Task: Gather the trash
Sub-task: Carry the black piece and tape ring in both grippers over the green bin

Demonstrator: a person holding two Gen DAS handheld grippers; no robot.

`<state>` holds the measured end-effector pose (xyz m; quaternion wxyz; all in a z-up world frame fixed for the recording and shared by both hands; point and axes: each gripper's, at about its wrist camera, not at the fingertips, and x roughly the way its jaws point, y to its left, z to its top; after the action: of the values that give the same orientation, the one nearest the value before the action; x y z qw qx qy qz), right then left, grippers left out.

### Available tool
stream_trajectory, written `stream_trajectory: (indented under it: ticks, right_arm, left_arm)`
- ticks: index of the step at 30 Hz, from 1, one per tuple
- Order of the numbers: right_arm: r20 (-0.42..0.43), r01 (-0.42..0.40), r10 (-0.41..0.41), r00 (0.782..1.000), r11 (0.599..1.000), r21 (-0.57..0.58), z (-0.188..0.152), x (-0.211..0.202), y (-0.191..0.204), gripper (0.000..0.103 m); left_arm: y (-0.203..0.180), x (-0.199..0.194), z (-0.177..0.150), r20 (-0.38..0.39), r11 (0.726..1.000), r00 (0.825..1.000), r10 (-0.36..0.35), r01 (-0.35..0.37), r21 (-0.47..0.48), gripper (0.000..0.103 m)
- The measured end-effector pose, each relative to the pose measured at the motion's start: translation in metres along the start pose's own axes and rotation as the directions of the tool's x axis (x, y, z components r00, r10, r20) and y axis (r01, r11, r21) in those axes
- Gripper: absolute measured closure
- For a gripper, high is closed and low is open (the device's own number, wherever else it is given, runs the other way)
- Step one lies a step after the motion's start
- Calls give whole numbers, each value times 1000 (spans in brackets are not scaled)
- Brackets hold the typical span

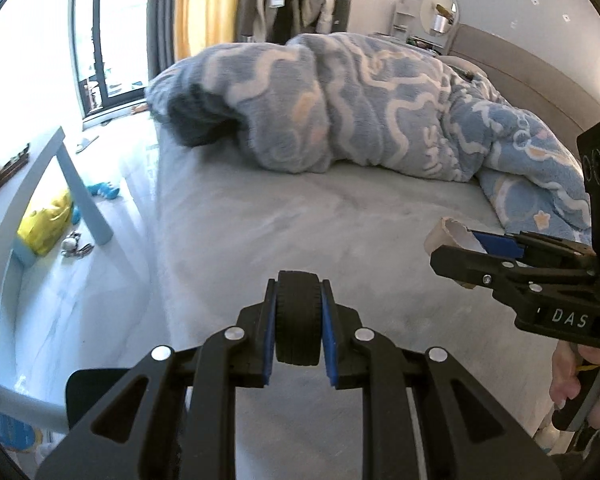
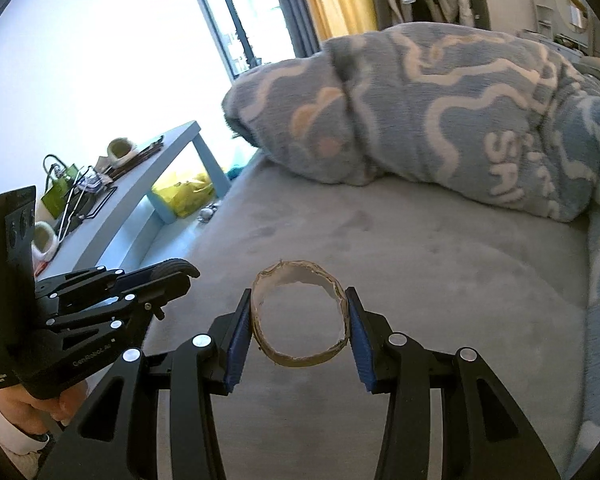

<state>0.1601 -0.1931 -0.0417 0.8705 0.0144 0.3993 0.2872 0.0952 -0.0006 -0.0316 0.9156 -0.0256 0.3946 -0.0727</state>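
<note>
In the left wrist view, the left gripper [image 1: 299, 320] filled the lower middle of the frame, angled down over the grey bed [image 1: 300, 216], its blue pads clamped on a small black toy wheel [image 1: 298, 316] held upright between them. At the right edge of that frame the right gripper [image 1: 466, 246] reached in from the side, pointing toward the left, with a cardboard tube [image 1: 446, 236] at its tip; the person's hand [image 1: 580, 384] wrapped its handle at the lower right.

In the right wrist view, the right gripper [image 2: 298, 320] sat at the lower middle, tilted down at the bed [image 2: 420, 248], its pads pressed on either side of the cardboard tube [image 2: 300, 356], whose open end faced the camera. The left gripper [image 2: 172, 272] lay at the lower left, pointing right, its handle gripped by a hand [image 2: 32, 404] in a white cuff. A blue patterned blanket [image 2: 440, 120] was heaped across the upper right.
</note>
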Motion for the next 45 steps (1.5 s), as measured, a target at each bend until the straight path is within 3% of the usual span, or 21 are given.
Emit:
stream_trajectory:
  ticks: [20, 31, 45]
  right_arm:
    - [-14, -110, 109, 994, 984, -140, 5, 36, 128, 58]
    - [-74, -190, 179, 981, 962, -194, 0, 73, 194, 58]
    - [-158, -235, 202, 967, 944, -232, -15, 121, 248, 58]
  left_arm:
    - [113, -52, -42, -3, 985, 992, 129, -128, -119, 82]
    - [179, -45, -85, -114, 967, 978, 174, -191, -169, 82]
    - [232, -28, -140, -279, 950, 952, 124, -195, -245, 81]
